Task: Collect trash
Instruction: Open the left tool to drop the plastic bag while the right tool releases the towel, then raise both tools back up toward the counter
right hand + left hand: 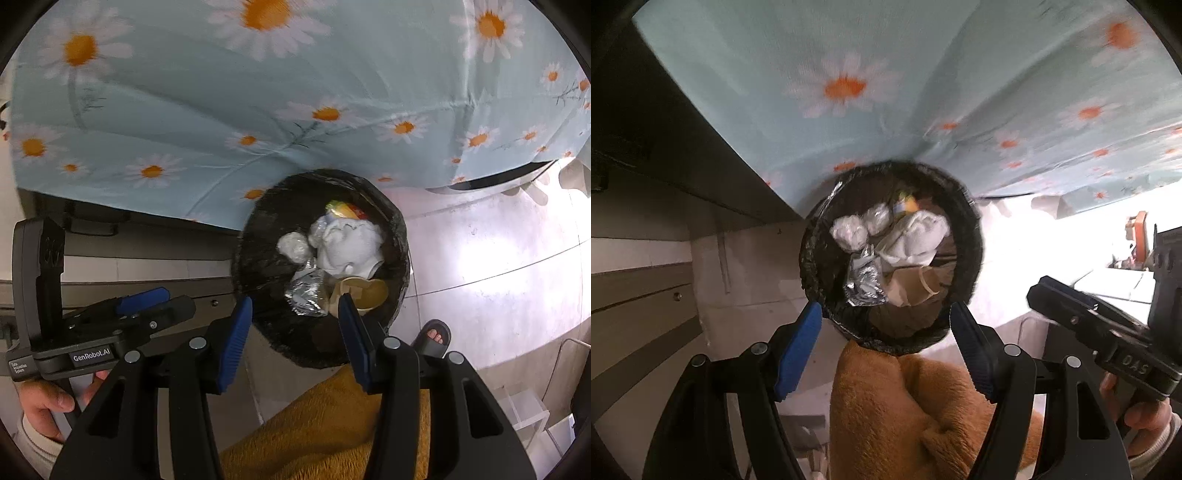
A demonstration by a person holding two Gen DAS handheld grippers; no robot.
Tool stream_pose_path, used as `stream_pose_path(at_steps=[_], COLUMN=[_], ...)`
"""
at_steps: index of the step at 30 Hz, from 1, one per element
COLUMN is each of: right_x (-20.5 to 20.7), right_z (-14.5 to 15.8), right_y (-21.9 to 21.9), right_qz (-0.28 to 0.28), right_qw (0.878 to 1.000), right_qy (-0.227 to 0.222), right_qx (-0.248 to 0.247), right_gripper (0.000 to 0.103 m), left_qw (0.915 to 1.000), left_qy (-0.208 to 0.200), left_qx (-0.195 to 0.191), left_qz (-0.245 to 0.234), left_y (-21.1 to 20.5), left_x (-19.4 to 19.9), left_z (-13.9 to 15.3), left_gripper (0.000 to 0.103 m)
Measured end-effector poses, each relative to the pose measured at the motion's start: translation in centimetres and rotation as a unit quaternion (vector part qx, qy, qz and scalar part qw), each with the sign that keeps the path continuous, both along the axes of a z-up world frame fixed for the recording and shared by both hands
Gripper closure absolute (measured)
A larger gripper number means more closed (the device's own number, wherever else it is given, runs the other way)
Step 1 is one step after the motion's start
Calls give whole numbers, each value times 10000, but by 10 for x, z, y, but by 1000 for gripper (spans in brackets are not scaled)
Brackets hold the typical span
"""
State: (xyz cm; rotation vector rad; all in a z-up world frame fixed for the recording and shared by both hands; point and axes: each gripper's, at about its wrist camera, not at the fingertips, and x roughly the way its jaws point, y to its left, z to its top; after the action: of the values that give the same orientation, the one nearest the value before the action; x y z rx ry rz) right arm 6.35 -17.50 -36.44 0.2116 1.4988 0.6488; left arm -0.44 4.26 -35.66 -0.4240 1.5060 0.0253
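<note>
A round bin lined with a black bag stands on the floor below both grippers. It holds two crumpled white paper balls, a white tissue wad, crushed foil, a brown paper cup and a yellow wrapper. My left gripper hovers above the bin's near rim, open, with nothing between its blue pads. Beside it, my right gripper is also open and empty above the bin.
A light blue daisy tablecloth hangs down just behind the bin. A person's leg in mustard fleece and a sandalled foot are close in front of it. Pale tiled floor spreads to the right.
</note>
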Motion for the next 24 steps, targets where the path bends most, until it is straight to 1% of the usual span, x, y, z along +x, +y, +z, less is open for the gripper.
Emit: stream_pose_path(at_steps=[2,4,7,11,13,15,16,17,19,22,24], right_x=[-2,-5,-10,-15,-18,-18,-19,-18,-19,-19,-17], right_z=[12,28,52,83,99,114,125,131,151,174,191], right_y=[-1,-1,-3,-10,-13,-16,-18,-20,-23,-22,-22], right_qz=[-11,37,131,123,134,127,103,94,79,15,-54], right_qw=[9999,9995,9980,9954,9934,9918,9907,9897,9861,9814,9778], right_qy=[-35,-221,-533,-855,-1060,-1203,-1299,-1362,-1578,-1831,-1988], right_qx=[108,227,328,414,425,409,400,430,516,583,652], right_gripper=[54,54,54,53,51,51,48,38,37,37,37], left_qw=[9998,9993,9984,9965,9954,9938,9931,9925,9897,9849,9821], left_qy=[-213,-365,-569,-807,-917,-1063,-1118,-1166,-1368,-1680,-1818], left_qx=[-15,42,-1,-110,-133,-184,-172,-166,-202,-126,-180], left_qz=[-1,-3,31,-161,-241,-279,-315,-340,-383,-390,-454], left_y=[-1,-1,1,-3,-5,-6,-7,-6,-5,-4,-4], left_x=[-6,-10,-16,-18,-18,-16,-15,-15,-15,-14,-12], left_z=[21,37,61,88,103,117,124,130,145,166,178], left_gripper=[33,33,33,33,33,33,33,33,33,33,33])
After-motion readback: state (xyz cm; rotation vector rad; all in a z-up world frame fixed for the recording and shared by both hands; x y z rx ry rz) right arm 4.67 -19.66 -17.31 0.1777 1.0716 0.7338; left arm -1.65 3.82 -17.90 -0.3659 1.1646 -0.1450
